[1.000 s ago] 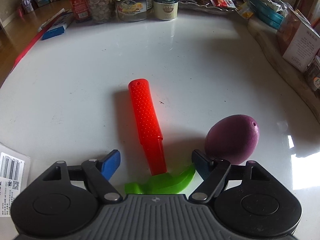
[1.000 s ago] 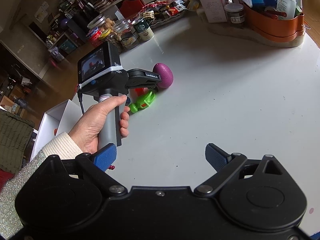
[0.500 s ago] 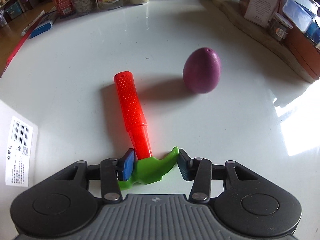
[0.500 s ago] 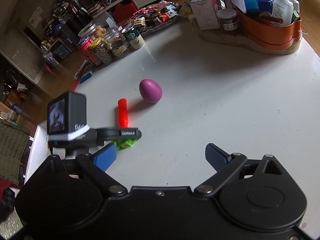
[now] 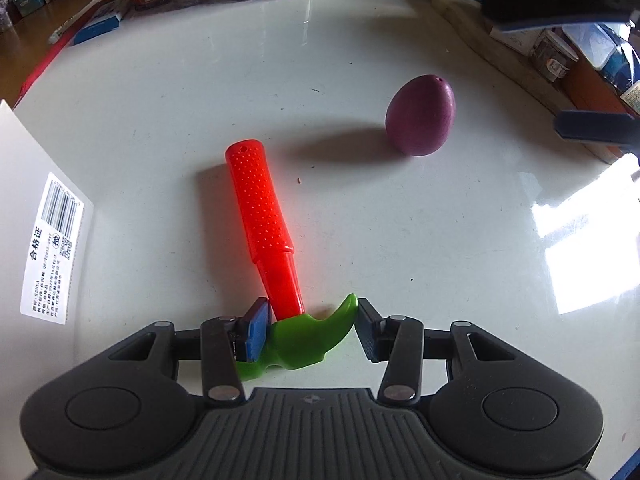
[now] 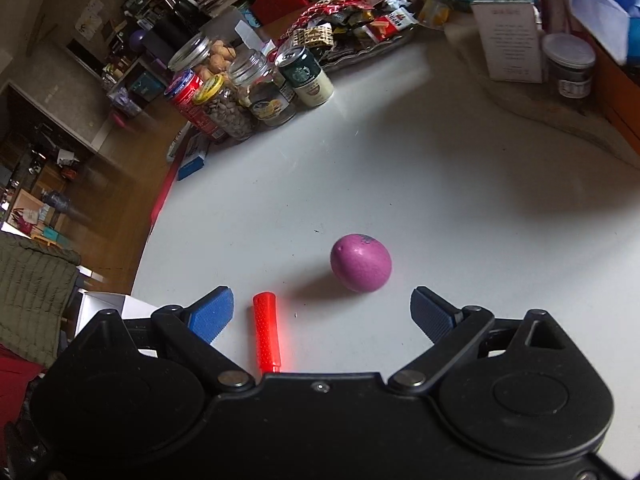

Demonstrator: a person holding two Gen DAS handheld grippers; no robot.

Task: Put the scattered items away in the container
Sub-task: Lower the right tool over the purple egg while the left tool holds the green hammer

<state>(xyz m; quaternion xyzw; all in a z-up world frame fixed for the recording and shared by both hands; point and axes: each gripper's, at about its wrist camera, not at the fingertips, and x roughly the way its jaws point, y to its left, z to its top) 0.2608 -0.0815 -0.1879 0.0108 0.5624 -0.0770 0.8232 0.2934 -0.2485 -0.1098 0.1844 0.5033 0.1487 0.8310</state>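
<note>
Toy hammer (image 5: 276, 264): lies flat on the white table (image 5: 360, 60), green head near, red handle pointing far and a bit left.
Left gripper (image 5: 310, 326): clamped on the green head.
Purple egg (image 6: 361, 263): sits far and right of the hammer, apart from it.
Right gripper (image 6: 322, 310): fingers spread wide, holding nothing; it is the nearer one to the egg, which lies just ahead of it.
White box (image 5: 24, 184): at the left edge, likely the container.

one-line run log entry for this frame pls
left hand-held gripper: shut on toy hammer head | right hand-held gripper: open, near purple egg | table
</note>
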